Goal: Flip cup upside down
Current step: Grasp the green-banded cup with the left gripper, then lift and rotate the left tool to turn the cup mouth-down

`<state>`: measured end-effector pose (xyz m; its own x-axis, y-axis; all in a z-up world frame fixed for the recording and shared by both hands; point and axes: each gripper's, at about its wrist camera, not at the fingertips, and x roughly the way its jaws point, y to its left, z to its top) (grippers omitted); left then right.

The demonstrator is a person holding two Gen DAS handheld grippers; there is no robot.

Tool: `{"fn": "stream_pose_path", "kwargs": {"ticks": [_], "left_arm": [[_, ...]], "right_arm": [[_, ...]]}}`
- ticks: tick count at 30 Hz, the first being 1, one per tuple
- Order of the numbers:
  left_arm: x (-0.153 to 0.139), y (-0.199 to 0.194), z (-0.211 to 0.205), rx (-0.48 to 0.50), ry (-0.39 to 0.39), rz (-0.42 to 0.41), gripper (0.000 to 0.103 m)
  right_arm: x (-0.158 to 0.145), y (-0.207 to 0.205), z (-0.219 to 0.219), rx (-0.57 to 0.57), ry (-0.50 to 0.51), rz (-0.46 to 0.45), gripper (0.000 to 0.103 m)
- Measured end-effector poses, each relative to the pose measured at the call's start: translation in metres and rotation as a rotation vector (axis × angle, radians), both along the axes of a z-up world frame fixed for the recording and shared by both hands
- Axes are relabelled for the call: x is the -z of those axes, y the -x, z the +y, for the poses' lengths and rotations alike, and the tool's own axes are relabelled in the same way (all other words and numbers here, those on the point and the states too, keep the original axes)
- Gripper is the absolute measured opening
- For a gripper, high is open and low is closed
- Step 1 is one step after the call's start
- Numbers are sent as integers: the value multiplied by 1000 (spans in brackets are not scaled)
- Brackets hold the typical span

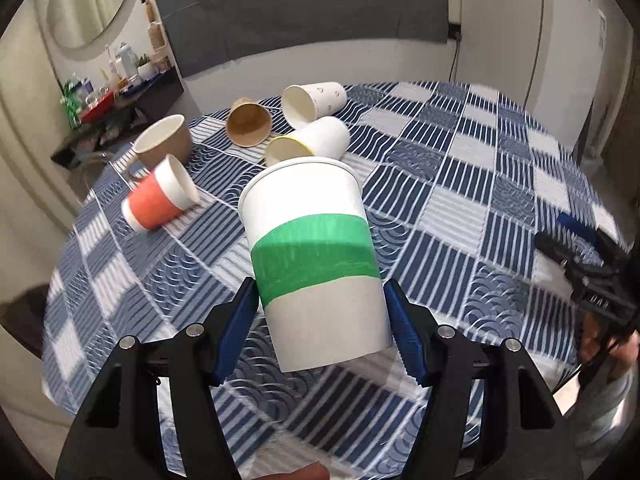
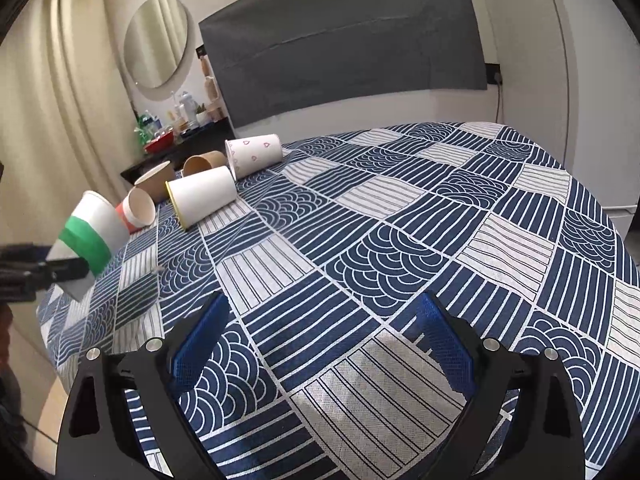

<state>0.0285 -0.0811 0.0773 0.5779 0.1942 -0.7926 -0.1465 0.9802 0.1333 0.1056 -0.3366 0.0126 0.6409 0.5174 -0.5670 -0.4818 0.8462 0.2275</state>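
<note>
The left tongs (image 1: 320, 312) hold the green-banded cup (image 1: 316, 256) by its lower part, lifted; the right tongs (image 2: 322, 344) stand wide, holding nothing.

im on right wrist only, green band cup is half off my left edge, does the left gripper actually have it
observer: Yes. The left wrist view shows the left gripper shut on the green-banded cup, with both blue pads against its sides below the band, near the base.
operator: orange cup is mostly hidden behind it for me, is it touching
observer: No. The orange cup lies on its side on the tablecloth, and cloth shows between it and the held cup.
operator: rim end pointing where
observer: Away from the left gripper, toward the lying cups.
</note>
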Motion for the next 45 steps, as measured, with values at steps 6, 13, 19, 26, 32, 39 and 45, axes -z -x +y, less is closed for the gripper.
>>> {"fn": "stream_pose_path", "kwargs": {"ticks": [6,13,19,26,32,39,45], "left_arm": [[4,-6,27,56,-67,273,65],[6,-11,41,122,-102,510,65],[10,-32,48,162,-147,682,65],[21,-58,41,329,-352,891,65],[28,-84,39,400,-478,1039,65],[42,-107,20,492,-634,1162,65],[60,-102,-2,612,-674,1291,65]], "right_arm": [[2,-1,1,-2,10,8,90],[1,-1,2,-9,10,7,90],[2,-2,4,-6,23,10,90],[2,-1,2,-9,15,11,90],[3,-3,1,-11,2,26,90],[4,-5,2,-27,-7,43,90],[3,-5,1,-34,-17,40,90]]}}
